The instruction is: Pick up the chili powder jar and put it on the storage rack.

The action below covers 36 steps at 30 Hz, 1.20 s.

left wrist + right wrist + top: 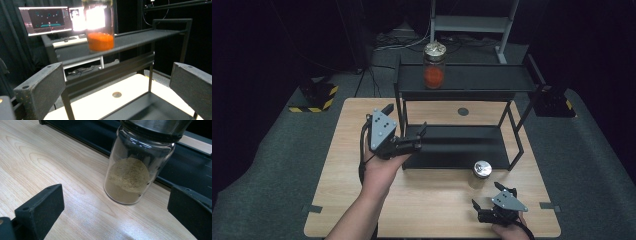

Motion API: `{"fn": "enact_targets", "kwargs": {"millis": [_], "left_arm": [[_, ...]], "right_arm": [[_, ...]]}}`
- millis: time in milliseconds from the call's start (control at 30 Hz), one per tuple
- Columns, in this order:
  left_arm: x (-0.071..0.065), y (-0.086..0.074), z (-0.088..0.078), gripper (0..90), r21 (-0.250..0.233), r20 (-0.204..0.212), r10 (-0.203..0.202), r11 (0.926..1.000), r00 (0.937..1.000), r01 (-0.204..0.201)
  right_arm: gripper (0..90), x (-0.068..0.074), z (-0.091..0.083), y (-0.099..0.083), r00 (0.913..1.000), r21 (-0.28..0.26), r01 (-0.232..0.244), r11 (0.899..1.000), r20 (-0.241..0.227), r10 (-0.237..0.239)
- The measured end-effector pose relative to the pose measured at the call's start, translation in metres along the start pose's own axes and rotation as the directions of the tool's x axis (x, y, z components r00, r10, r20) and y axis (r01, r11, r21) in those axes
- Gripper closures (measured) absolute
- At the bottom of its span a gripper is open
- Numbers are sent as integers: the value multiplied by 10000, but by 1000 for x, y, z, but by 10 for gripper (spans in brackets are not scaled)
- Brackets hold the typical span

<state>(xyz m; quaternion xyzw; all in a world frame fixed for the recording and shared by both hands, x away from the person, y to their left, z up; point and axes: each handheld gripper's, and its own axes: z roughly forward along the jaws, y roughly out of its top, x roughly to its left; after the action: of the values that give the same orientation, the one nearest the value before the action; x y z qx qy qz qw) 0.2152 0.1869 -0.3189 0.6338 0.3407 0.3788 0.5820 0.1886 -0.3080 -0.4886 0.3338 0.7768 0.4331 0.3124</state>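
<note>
Orange jar (100,27) top cropped; tan jar (135,170) lid cut off.

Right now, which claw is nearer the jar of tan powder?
Right. The right claw sits just in front of the tan powder jar; the left claw is farther off, by the rack.

High view: fixed overhead, facing forward and down across the wooden table (432,200) and black two-tier shelf (462,80).
Left gripper view: low, beside the shelf's left end, angled upward at the orange-filled jar (99,25) on the top tier; the same jar appears in the high view.
Right gripper view: close above the tabletop, tilted down at the brown-powder jar (135,175), shared with the high view.
</note>
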Motion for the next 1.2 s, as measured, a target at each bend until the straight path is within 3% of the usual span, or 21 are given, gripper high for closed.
{"fn": "enact_targets", "kwargs": {"millis": [167, 467, 567, 600, 667, 933, 1033, 1200], "left_arm": [[1, -22, -14, 3, 169, -8, 82, 9998, 10000, -81], [5, -71, -34, 4, 893, -66, -338, 9954, 9994, 343], [5, -90, -40, 4, 1212, -49, -289, 9922, 9996, 293], [5, -90, -40, 4, 1212, -49, -289, 9922, 9996, 293], [5, -108, -44, 4, 1472, -44, -405, 9883, 9992, 407], [8, -151, -53, 4, 2416, -76, -477, 9692, 9988, 481], [8, -162, -55, 4, 2817, -83, -219, 9592, 9997, 234], [10, -175, -56, 4, 3342, -62, -135, 9424, 9999, 148]], "right_arm": [[0, 0, 0, 0, 10000, 16, 13, 10000, 1, -14], [0, 0, 0, 0, 10000, 16, -28, 10000, 14, 28], [0, 0, 0, 0, 10000, 26, -55, 10000, 35, 55], [0, 0, 0, 0, 10000, 27, -49, 10000, 42, 49], [0, 1, 0, 0, 10000, 23, -32, 10000, 61, 32], [0, 2, 0, 0, 9999, 16, -8, 10000, 105, 7], [0, 2, 0, 0, 9999, 27, -30, 10000, 134, 29], [0, 3, 0, 1, 9998, 33, -68, 10000, 208, 68]]}}
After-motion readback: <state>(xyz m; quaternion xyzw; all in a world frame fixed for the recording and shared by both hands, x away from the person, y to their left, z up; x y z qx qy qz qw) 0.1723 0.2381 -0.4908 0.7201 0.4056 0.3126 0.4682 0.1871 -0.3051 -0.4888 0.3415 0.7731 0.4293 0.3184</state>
